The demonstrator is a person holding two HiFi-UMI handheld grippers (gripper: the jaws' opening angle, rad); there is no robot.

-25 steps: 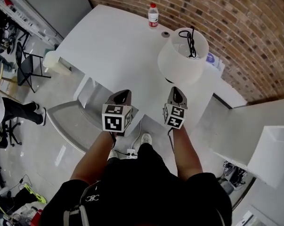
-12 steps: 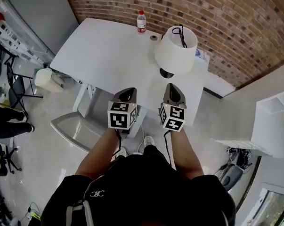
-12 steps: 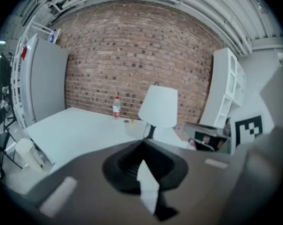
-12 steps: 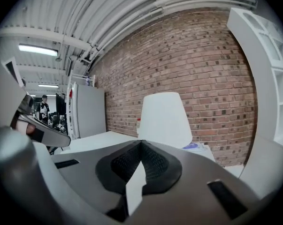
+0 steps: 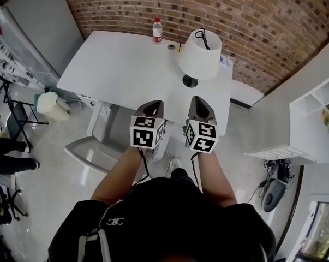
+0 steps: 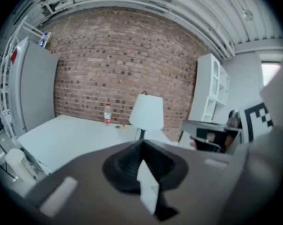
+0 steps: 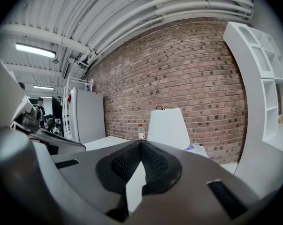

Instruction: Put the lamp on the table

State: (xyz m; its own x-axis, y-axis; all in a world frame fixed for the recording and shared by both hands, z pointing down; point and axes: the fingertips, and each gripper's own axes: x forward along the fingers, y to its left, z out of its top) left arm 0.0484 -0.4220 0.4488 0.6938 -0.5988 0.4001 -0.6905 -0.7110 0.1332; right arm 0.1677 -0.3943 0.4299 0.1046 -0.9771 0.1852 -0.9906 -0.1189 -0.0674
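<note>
Lamp (image 5: 199,53) is seen upright on the white table (image 5: 126,70), with its base (image 5: 190,81) planted near the far right corner, close to the brick wall (image 5: 251,26). The shade is level. It is carried by its own stand alone and nothing is touching it. A black cord (image 5: 204,36) is looped over the top of the shade, presumably kept there so it is not dragged across the tabletop or snagged.

Left gripper (image 5: 153,105): jaws are pressed together, nothing is held between them. Right gripper (image 5: 198,100): same, jaws are closed tip to tip and empty. Both are held side by side in front of the person's body, over the table's near edge, well apart from the lamp. This is judged a neutral, hands-off posture, since no load is left to be carried.

Task is judged complete as things lie.

A water bottle (image 5: 157,30) is set at the far edge, left of the lamp, near it but not touching. A small round item (image 5: 171,46) is seen between them. What it is cannot be told.

Risk noted: the lamp is parked close to the table's right edge on a small base under a wide shade, so it could be tipped by a knock or a tug on the cord.
</note>
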